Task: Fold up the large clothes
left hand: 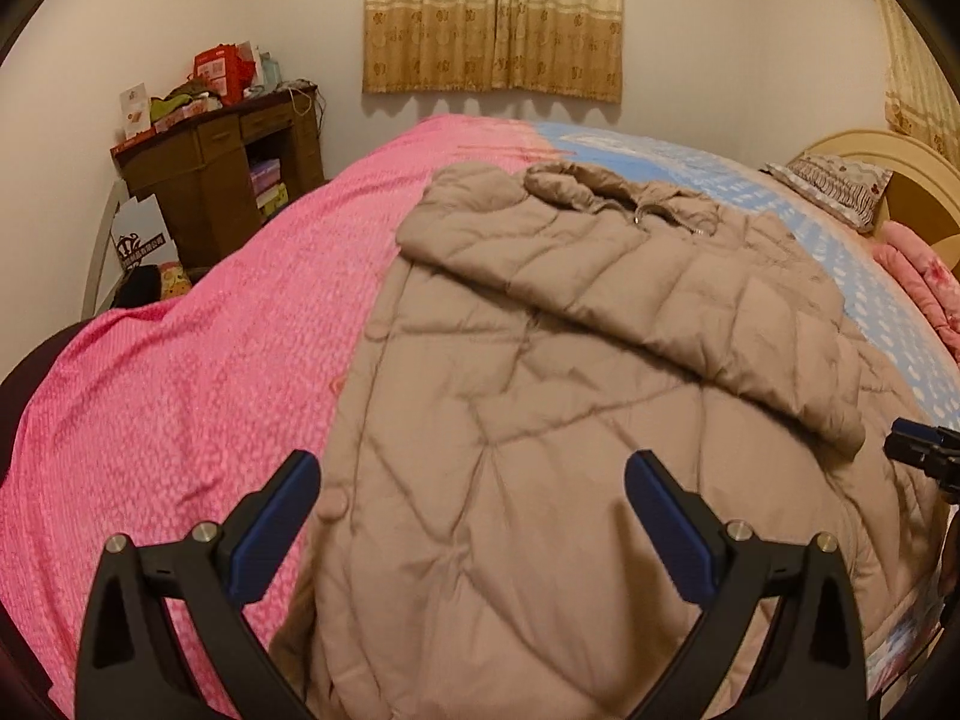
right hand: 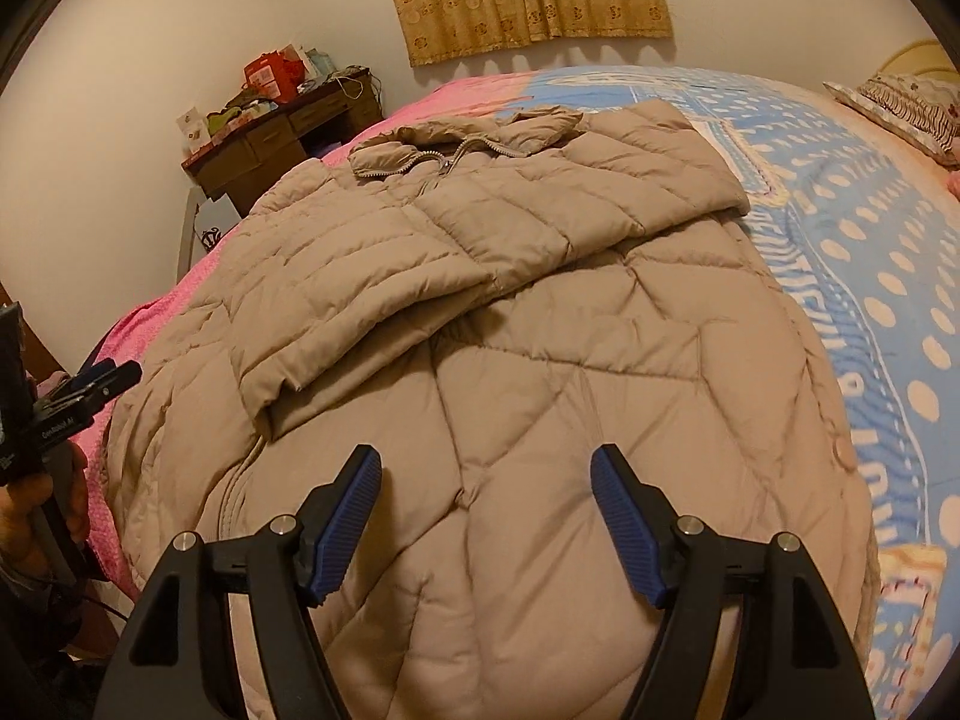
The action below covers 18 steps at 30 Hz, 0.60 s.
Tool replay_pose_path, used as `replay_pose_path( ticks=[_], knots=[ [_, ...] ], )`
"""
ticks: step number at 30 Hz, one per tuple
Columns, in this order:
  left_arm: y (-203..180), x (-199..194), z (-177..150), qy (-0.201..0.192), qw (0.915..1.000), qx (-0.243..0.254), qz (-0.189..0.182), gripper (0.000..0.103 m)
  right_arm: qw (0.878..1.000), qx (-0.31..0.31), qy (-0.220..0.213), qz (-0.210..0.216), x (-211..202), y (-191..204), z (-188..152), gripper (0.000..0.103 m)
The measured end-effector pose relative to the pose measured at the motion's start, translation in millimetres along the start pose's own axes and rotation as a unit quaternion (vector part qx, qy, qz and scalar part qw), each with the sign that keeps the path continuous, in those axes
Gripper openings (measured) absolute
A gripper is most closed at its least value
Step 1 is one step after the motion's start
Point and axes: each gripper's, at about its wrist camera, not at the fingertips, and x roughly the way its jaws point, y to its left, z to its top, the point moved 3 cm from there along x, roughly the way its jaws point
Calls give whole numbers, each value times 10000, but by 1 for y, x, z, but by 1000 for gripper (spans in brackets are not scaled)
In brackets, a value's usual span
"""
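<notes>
**A:** So the coat [left hand: 540, 420] is lying flat on the bed [left hand: 180, 390], hood end away from us, both sleeves already laid across the chest. The hem is the part nearest the cameras. Both tongs hover over that lower part, released, nothing between the jaws: the left gripper [left hand: 474, 480] sits over the hem's left edge where coat meets pink cover, the right gripper [right hand: 486, 474] is over the middle-right of the hem. What goes wrong from here, you think?

**B:** Puffy stuff is slippery and thick. If the tongs only pinch the top layer, I'd guess the back panel stays put and the fold comes out lumpy. The left one could also grab the pink cover along with the coat, since they're touching right there. And the upper sleeve [right hand: 384, 312] just rests loose on top, so lifting the hem quickly may slide it off.

**A:** Anything in the way?

**B:** Not really. The pillow [right hand: 900, 102] is well apart at the head of the bed, the cluttered desk [left hand: 228, 168] is off in the corner, the curtain [left hand: 492, 18] is up on the wall. The only tight spot is the two tools being near each other.
</notes>
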Motion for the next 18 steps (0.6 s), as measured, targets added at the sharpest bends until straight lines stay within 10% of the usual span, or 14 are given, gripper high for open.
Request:
replay_pose_path(
  ticks=[18],
  knots=[
    [14,-6,-37,342,9994,-76,11,103,9996,-156,-170,-159,-20,3,-39,75]
  ],
)
